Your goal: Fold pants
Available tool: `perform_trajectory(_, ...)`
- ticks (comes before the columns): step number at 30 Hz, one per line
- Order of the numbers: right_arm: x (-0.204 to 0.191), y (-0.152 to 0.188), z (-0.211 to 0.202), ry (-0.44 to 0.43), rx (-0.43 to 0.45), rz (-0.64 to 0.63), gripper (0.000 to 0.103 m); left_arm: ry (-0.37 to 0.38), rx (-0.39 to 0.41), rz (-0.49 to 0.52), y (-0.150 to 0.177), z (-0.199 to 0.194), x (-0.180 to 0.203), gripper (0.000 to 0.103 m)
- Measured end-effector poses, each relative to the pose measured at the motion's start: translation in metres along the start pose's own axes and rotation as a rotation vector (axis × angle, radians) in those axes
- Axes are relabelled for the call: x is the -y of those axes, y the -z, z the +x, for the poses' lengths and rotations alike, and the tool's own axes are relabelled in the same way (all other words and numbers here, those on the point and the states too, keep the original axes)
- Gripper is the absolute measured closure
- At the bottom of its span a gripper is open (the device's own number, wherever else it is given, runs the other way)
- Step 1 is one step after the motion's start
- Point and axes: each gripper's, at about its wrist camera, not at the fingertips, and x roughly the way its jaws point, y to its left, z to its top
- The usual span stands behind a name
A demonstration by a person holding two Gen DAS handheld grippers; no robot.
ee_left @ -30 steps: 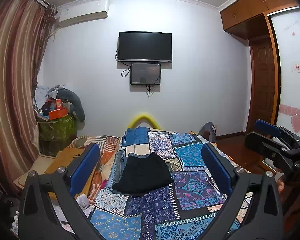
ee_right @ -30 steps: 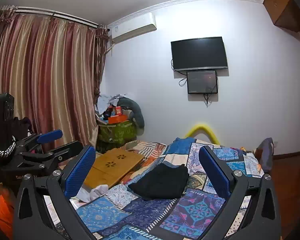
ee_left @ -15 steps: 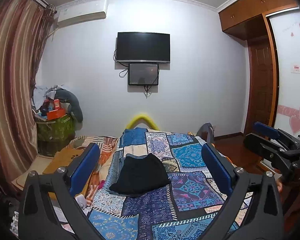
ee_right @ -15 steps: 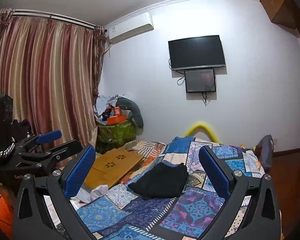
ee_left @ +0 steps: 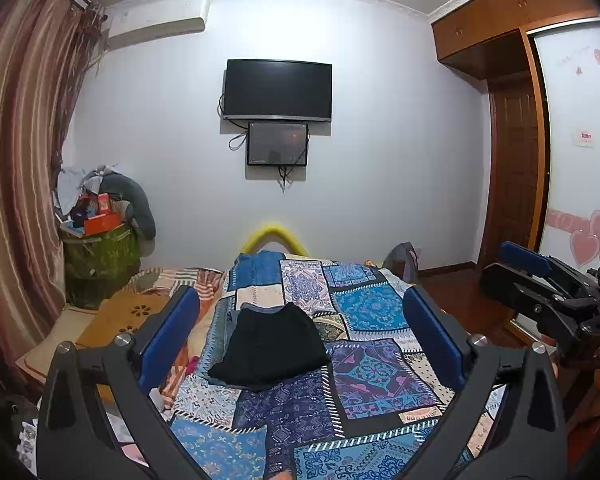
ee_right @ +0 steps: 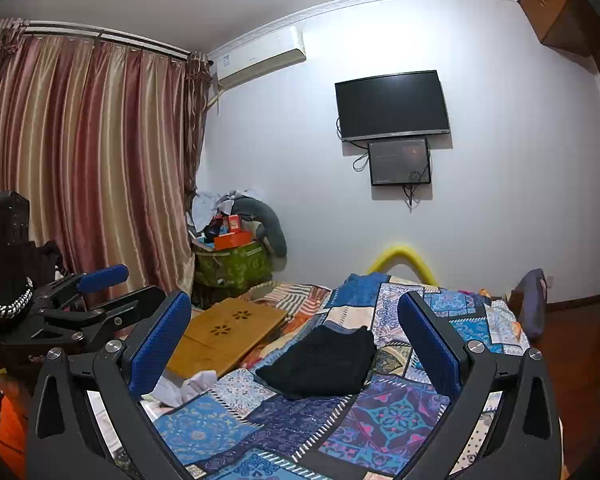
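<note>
Black pants (ee_left: 272,346) lie folded in a compact pile on the patchwork bedspread (ee_left: 376,376), in the middle of the bed; they also show in the right wrist view (ee_right: 324,362). My left gripper (ee_left: 300,336) is open and empty, held above the bed's near end, well short of the pants. My right gripper (ee_right: 296,340) is open and empty, also above the near end. Each gripper shows in the other's view, the right one (ee_left: 540,280) at the right edge, the left one (ee_right: 88,296) at the left.
A wooden lap tray (ee_right: 228,330) and white cloth (ee_right: 188,386) lie on the bed's left side. A cluttered green box (ee_left: 100,256) stands by the curtain. A TV (ee_left: 278,90) hangs on the far wall. A wardrobe and door (ee_left: 512,184) are at right.
Both views have drifted slightly: the pants and bed sit a little more to the left and lower in frame. The pants have not moved on the bed. Both grippers stay open.
</note>
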Motion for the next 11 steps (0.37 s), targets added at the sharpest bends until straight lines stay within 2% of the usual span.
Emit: perform_trajectory(11, 0.0013, -0.0005, 0.0005, -0.001, -0.004, 0.009, 0.000, 0.005, -0.006, 0.006, 0.0017, 0.0024, 0.0006, 0.000)
